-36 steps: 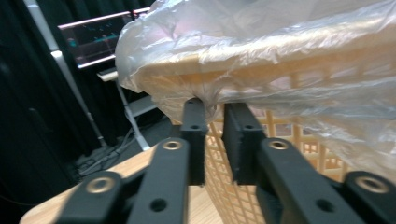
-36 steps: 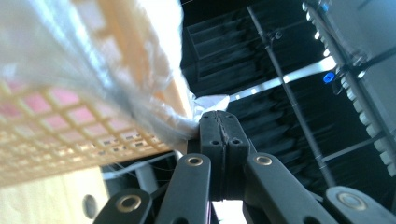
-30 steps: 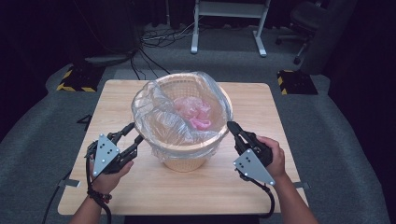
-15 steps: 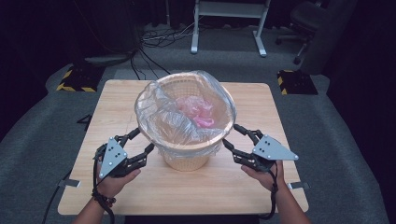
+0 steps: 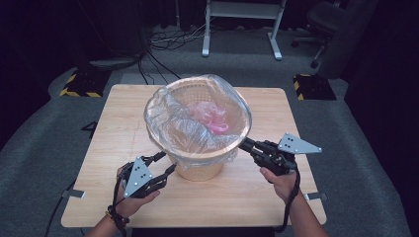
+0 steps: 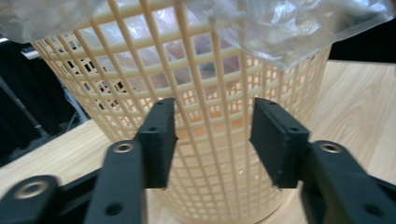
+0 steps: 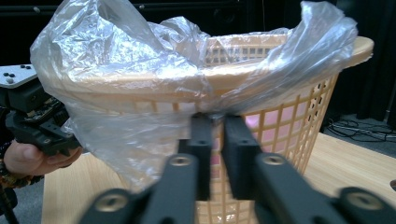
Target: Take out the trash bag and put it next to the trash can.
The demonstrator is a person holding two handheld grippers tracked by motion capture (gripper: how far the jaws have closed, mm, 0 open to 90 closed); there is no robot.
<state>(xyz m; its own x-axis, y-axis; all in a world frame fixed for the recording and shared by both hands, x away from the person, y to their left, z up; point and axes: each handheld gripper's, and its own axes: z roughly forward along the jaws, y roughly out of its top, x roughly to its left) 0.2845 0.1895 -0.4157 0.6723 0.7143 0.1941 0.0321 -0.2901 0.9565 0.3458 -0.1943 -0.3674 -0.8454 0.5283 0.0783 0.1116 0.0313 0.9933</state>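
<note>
**While the liner hangs loose, my right jaws have its edge**

As I read it, the job is dressing the basket [image 5: 202, 165] with the clear plastic bag [image 5: 170, 126], and it looks roughly halfway. The bag already sits inside the basket and its mouth is draped over most of the rim, with something pink [image 5: 212, 118] lying in it. What remains, I judge, is pulling the slack skirt down evenly: it bunches and hangs lower toward 7 o'clock and stands up in a peak near 12.

My right gripper [image 7: 215, 135] is nearly closed, its jaws narrow and pinching a fold of the bag just under the rim at the basket's 4 o'clock side. My left gripper [image 6: 212, 140] is spread wide, holding nothing, its jaws facing the lattice wall at about 7 o'clock, below the bag's hem and close to the wall; I cannot tell whether they touch it.

The basket stands upright at the middle of the wooden table [image 5: 276, 197], long axis vertical, mouth pointing straight up, wider at the rim than at the foot.
</note>
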